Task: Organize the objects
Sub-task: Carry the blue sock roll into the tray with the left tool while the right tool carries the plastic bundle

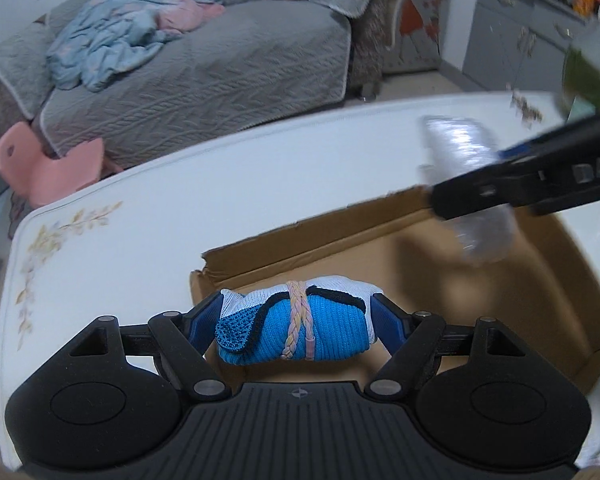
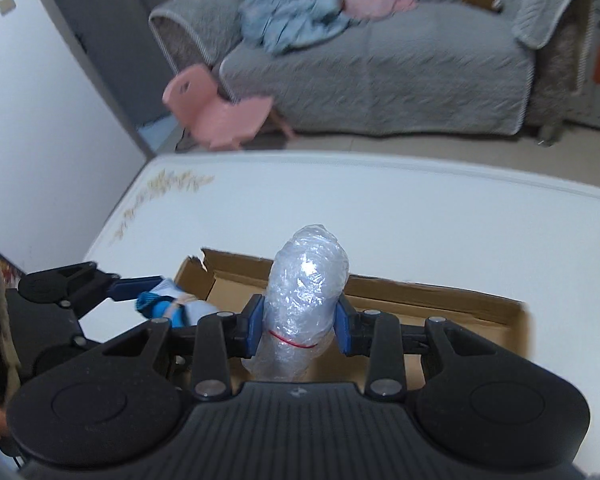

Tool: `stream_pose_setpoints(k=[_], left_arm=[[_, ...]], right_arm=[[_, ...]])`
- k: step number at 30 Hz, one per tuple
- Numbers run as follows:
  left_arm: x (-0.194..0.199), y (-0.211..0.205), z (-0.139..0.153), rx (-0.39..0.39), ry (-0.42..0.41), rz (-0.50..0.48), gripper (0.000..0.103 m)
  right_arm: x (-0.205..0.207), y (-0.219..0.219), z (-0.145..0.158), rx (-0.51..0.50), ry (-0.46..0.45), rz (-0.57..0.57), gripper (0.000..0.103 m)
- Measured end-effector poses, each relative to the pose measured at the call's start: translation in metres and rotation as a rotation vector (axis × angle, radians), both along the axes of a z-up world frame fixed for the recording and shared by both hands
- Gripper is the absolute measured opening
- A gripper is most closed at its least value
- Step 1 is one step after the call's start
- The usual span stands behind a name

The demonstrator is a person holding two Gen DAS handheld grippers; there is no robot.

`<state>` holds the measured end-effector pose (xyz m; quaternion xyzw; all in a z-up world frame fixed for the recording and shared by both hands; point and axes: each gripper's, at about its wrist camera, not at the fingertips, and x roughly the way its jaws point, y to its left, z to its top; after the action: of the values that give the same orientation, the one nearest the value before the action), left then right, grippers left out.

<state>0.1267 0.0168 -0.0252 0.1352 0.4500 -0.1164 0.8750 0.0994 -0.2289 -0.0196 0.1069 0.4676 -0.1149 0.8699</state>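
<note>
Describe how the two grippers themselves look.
Both are matte black plastic. The left gripper and right gripper each have blue pads on the fingers, triangular cut-out linkages with silver pivot pins, round side housings and a ribbed centre plate with a small crosshair mark. No cables or sleeves show.

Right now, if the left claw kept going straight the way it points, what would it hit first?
Probably the far wall of the cardboard box, just beyond the rolled sock that the left claw holds. Depth is hard to judge; it might pass over the wall to the white table.

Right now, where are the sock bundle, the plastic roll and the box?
sock bundle (image 1: 300,330), left wrist view, blue knit middle.
plastic roll (image 2: 306,300), right wrist view, wrapped body.
box (image 1: 340,240), left wrist view, far wall.
</note>
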Motion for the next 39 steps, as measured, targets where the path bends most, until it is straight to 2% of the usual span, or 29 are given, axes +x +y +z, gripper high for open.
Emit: stream_pose_setpoints(k=[7, 10, 12, 18, 21, 23, 25, 32, 36, 39], left_arm=[[0.006, -0.008, -0.029, 0.134, -0.011, -0.117, 0.082], [0.006, -0.007, -0.031, 0.133, -0.022, -0.139, 0.082], [0.007, -0.006, -0.032, 0.128, -0.020, -0.141, 0.082], [0.003, -0.006, -0.032, 0.145, -0.029, -0.134, 0.088], [0.004, -0.007, -0.028, 0.148, -0.029, -0.127, 0.088], [0.002, -0.006, -0.023, 0.132, -0.033, -0.123, 0.087], [0.000, -0.005, -0.017, 0.125, -0.040, -0.112, 0.087], [-0.015, -0.002, 0.005, 0.093, -0.040, -0.095, 0.087], [-0.032, 0.004, 0.026, 0.038, -0.016, -0.040, 0.088], [-0.047, 0.016, 0.043, -0.012, 0.032, 0.032, 0.088]], right_arm=[[0.026, 0.007, -0.040, -0.012, 0.117, 0.077, 0.033], [0.027, 0.015, -0.047, -0.029, 0.153, 0.126, 0.033], [0.026, 0.023, -0.049, -0.076, 0.177, 0.144, 0.033], [0.023, 0.029, -0.047, -0.095, 0.190, 0.125, 0.036], [0.021, 0.033, -0.042, -0.124, 0.194, 0.110, 0.045], [0.018, 0.034, -0.037, -0.122, 0.186, 0.103, 0.048], [0.017, 0.035, -0.032, -0.120, 0.179, 0.100, 0.056], [0.006, 0.044, -0.015, -0.117, 0.148, 0.085, 0.059], [-0.007, 0.046, 0.002, -0.110, 0.122, 0.069, 0.059], [-0.024, 0.047, 0.020, -0.114, 0.098, 0.041, 0.061]])
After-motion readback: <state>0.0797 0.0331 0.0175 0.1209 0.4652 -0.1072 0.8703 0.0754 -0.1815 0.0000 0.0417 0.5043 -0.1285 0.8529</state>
